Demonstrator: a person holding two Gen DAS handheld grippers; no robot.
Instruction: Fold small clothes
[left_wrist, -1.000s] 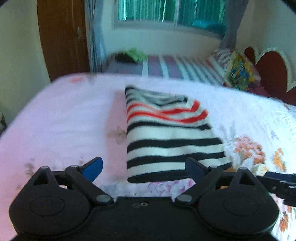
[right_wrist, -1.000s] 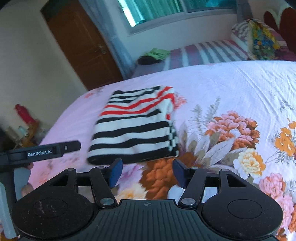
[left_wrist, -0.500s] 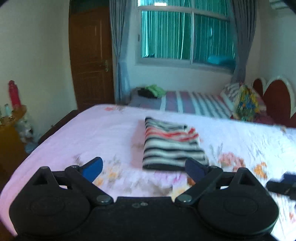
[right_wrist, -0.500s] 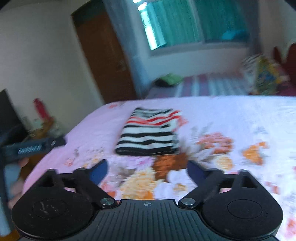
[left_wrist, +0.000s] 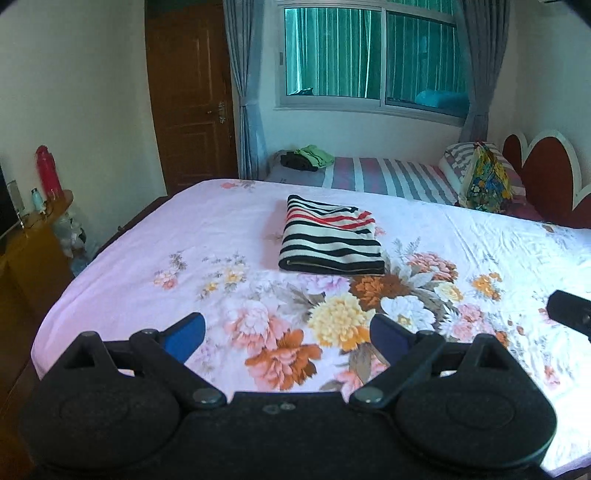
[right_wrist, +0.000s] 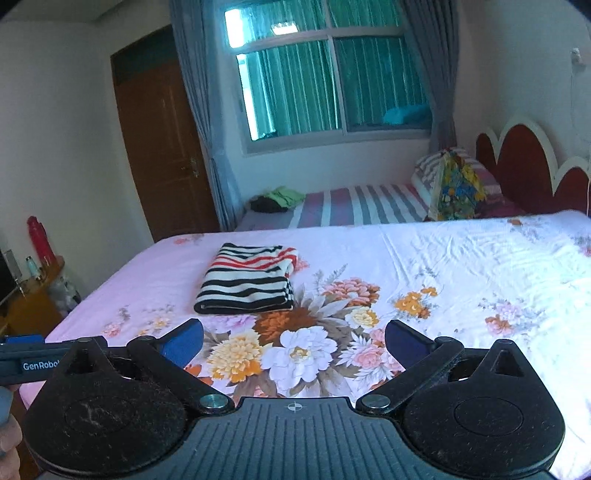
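On floral bedsheet (left_wrist: 480, 236), folded striped garment (left_wrist: 328, 240); window (left_wrist: 369, 55) beyond.

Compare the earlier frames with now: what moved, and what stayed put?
Both grippers, left and right, pulled back and up from the folded black, white and red striped garment; the right jaws spread wider. Both are empty. The garment stayed folded on the floral bedsheet.
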